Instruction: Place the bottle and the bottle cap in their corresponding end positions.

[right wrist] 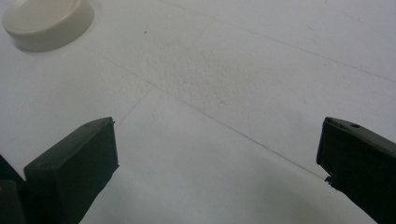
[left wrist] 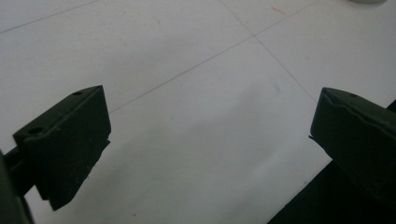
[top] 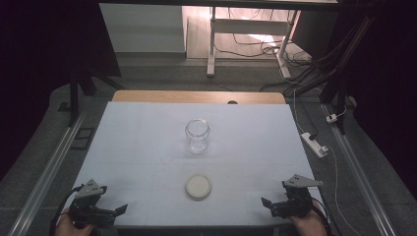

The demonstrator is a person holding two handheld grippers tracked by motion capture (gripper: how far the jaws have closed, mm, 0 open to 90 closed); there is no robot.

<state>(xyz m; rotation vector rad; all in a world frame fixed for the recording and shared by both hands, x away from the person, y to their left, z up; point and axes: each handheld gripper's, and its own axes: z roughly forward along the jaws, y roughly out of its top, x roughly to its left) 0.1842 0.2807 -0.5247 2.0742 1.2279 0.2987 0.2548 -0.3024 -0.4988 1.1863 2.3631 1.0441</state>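
A clear glass jar [top: 197, 135] stands upright and lidless in the middle of the white table [top: 147, 147]. Its cream round lid [top: 198, 187] lies flat nearer the front edge, apart from the jar. My left gripper [top: 119, 210] rests at the front left corner, open, with bare tabletop between its jaws [left wrist: 210, 135]. At the front right corner my right gripper [top: 265, 202] is open too, holding nothing [right wrist: 217, 154]. The lid [right wrist: 46, 21] lies at the upper left of the right gripper view, well away from the jaws.
A wooden strip [top: 196, 97] runs along the table's far edge. A white power strip [top: 314, 144] and cables lie on the floor to the right. Metal rails [top: 54, 162] flank the table on both sides.
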